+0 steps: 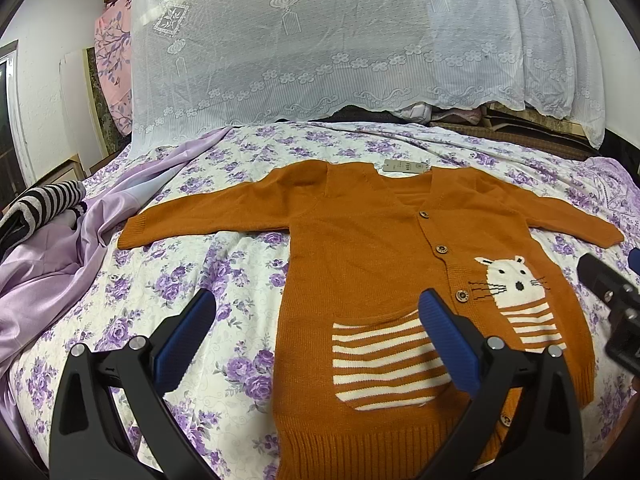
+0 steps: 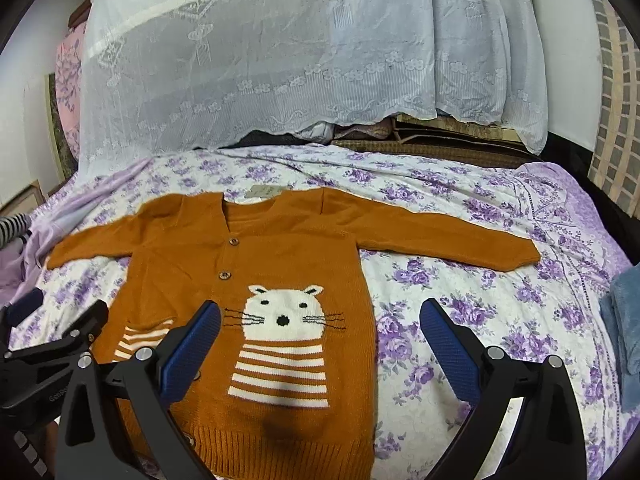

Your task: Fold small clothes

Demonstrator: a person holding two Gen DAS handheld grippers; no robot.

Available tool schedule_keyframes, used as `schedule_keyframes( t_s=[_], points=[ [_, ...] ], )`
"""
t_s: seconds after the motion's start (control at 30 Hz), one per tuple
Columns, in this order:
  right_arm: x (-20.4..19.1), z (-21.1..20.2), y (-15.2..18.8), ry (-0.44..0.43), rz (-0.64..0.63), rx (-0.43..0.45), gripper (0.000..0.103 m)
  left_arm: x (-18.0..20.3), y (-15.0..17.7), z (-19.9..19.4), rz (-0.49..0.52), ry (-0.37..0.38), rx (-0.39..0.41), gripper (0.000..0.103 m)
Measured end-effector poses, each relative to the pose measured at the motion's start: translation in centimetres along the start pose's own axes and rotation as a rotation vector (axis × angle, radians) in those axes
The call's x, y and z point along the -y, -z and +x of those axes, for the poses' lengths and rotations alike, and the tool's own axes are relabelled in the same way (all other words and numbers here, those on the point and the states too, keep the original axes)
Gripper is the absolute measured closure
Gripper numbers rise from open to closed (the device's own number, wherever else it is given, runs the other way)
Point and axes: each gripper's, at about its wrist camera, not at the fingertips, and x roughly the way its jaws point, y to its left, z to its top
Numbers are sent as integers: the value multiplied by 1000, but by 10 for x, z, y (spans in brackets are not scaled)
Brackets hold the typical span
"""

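Knitwear is lying flat ahead of me: an orange cardigan [image 1: 360, 248] is spreading face up across the middle of both views on the purple-flowered bedspread [image 1: 224, 264], both sleeves reaching out to the sides and a paper tag [image 1: 404, 167] showing at the neckline. In the left wrist view, I am holding my left gripper [image 1: 316, 340] low in the frame with its blue pads standing wide apart and gripping nothing; the right-hand pad is sitting over the striped pocket [image 1: 380, 360], while the left-hand pad is hovering over bare bedspread beside the cardigan's edge. In the right wrist view, my right gripper [image 2: 320, 344] is likewise gaping wide and pinching nothing, its fingers framing the white cat design [image 2: 284, 320] and the cardigan's right-hand edge, with the right-hand pad over the bedspread. A white lace cover [image 1: 320, 40] is draping over the upper part of each frame. A lilac satin cloth [image 1: 52, 256] is bunching at the left of the left wrist view, with a black-and-white striped garment [image 1: 44, 204] above it. A blue towel [image 2: 626, 320] is peeking in at the right edge of the right wrist view.
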Motion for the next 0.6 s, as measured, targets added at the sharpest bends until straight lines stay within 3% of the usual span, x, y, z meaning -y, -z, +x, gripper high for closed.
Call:
schedule_keyframes(
  t_s=[0.17,0.37,0.5,0.6],
  points=[
    [28,-4,0,-125,130,46,3,6,-3,3,6,12,-28,4],
    [75,5,-9,-214,319,7,4,22,-20,15,60,46,-72,4],
    [112,14,-22,-273,438,-1,12,46,-40,23,126,67,-83,4],
    [150,28,-31,-286,540,-36,23,73,-56,31,160,85,-104,4]
  ],
)
